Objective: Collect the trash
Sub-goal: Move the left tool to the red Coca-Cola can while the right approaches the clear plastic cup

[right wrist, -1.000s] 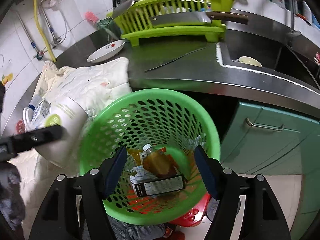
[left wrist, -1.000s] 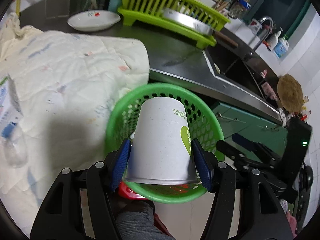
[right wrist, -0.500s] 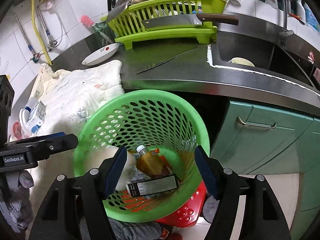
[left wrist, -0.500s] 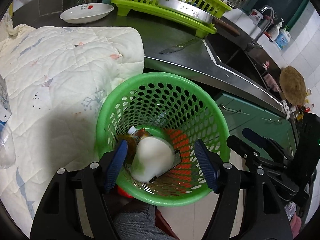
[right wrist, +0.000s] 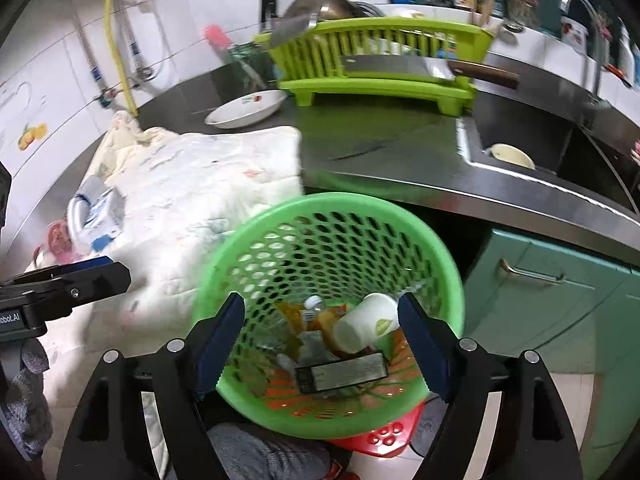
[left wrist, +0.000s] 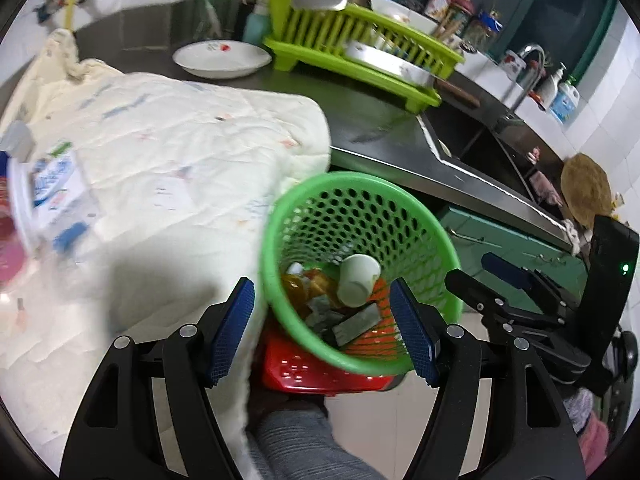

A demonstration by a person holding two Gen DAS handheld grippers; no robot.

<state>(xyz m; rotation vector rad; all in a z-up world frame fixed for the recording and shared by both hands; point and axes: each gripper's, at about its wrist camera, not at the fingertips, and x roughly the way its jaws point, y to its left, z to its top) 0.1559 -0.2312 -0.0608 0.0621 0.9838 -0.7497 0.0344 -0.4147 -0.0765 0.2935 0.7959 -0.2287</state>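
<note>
My left tool point(left wrist: 322, 328) is spread wide with nothing between its pads, and my right tool point(right wrist: 320, 348) is just as wide and empty above the green basket point(right wrist: 448, 264). The paper cup point(right wrist: 366, 322) lies on its side inside the basket, on top of a dark flat box point(right wrist: 342, 372) and an amber bottle point(right wrist: 316, 312).

What I judge is left to collect sits on the quilted cloth point(left wrist: 168, 152) over the tabletop: a clear plastic bottle with a white-and-blue label point(left wrist: 52, 196), lying on its side, with something red beside it that is too blurred to name. The bottle looks light, thin-walled and slick, so it should dent under a hard squeeze. I would take it across the labelled middle of the body, where the paper gives more grip than bare plastic, and close gently.
</note>
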